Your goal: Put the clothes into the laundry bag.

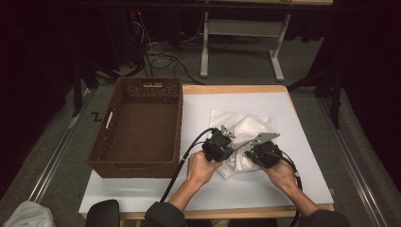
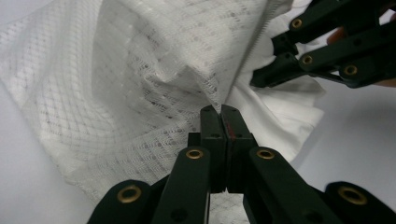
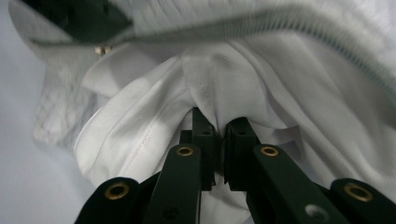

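A white mesh bag (image 1: 246, 126) with a zipper lies crumpled on the white table top (image 1: 307, 184), right of centre. A white cloth (image 3: 149, 130) bulges out of it at the near side. My left gripper (image 2: 220, 111) is shut on the bag's mesh edge (image 2: 140, 84) beside the zipper. In the high view it (image 1: 231, 150) sits at the bundle's near left. My right gripper (image 3: 218, 125) is shut on a fold of the white cloth, and in the high view it (image 1: 249, 154) is at the bundle's near right. The two grippers are close together, tips facing.
A brown woven basket (image 1: 176, 124) stands on the table's left part, close to the bag. A cable (image 1: 182, 163) runs from the left gripper toward the near edge. Beyond the table are a desk frame (image 1: 204, 45) and floor cables.
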`<move>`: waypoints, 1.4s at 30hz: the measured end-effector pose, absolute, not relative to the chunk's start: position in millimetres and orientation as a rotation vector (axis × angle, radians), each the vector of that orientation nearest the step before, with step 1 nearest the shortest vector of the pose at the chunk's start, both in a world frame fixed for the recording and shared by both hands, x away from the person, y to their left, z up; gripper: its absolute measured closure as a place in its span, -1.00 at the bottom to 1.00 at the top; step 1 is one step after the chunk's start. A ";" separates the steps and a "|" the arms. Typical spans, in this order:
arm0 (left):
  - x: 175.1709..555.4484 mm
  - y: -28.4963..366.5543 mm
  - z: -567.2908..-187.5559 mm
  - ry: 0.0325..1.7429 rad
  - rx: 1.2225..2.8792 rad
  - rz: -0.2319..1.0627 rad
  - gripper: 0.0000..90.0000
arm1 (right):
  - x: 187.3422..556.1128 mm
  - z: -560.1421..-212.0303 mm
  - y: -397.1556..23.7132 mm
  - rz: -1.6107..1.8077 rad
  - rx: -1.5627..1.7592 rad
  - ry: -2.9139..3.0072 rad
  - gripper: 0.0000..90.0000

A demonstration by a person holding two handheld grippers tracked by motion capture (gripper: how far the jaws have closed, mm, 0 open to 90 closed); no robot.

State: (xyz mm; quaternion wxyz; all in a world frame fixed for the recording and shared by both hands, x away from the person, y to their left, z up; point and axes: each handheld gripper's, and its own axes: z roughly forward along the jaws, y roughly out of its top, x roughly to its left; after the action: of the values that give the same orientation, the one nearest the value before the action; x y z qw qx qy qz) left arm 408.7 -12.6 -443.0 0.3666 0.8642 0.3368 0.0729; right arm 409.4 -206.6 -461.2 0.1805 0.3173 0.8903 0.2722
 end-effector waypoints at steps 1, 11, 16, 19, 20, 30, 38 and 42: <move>407.7 -12.9 -441.9 0.858 2.228 0.190 0.98 | 410.3 -459.3 -204.7 0.785 0.895 2.506 0.91; 400.3 -7.5 -433.1 0.832 2.235 0.230 0.98 | 440.2 -453.3 -184.8 0.842 0.967 2.419 0.91; 400.0 -5.3 -440.0 0.844 2.248 0.221 0.98 | 456.6 -461.0 -165.5 0.809 0.999 2.395 0.91; 404.4 -1.0 -445.2 0.874 2.245 0.201 0.98 | 461.0 -464.3 -158.5 0.775 0.984 2.408 0.88; 405.9 0.3 -446.7 0.887 2.241 0.197 0.97 | 461.1 -464.3 -158.8 0.780 0.985 2.412 0.84; 407.1 -9.3 -460.0 0.900 2.279 0.215 0.83 | 442.2 -440.9 -202.9 0.832 0.976 2.438 0.56; 398.3 -22.9 -460.7 0.882 2.307 0.292 0.28 | 454.0 -457.5 -238.1 0.739 1.129 2.427 0.59; 394.4 -34.3 -463.7 0.874 2.331 0.338 -0.02 | 461.9 -471.3 -233.5 0.728 1.133 2.429 0.33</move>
State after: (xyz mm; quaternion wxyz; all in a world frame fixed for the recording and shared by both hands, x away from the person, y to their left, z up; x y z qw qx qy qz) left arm 394.4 -34.3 -463.7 0.3097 0.8822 0.3307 0.1281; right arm 461.9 -233.5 -471.3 0.1811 0.4012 0.8601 0.2577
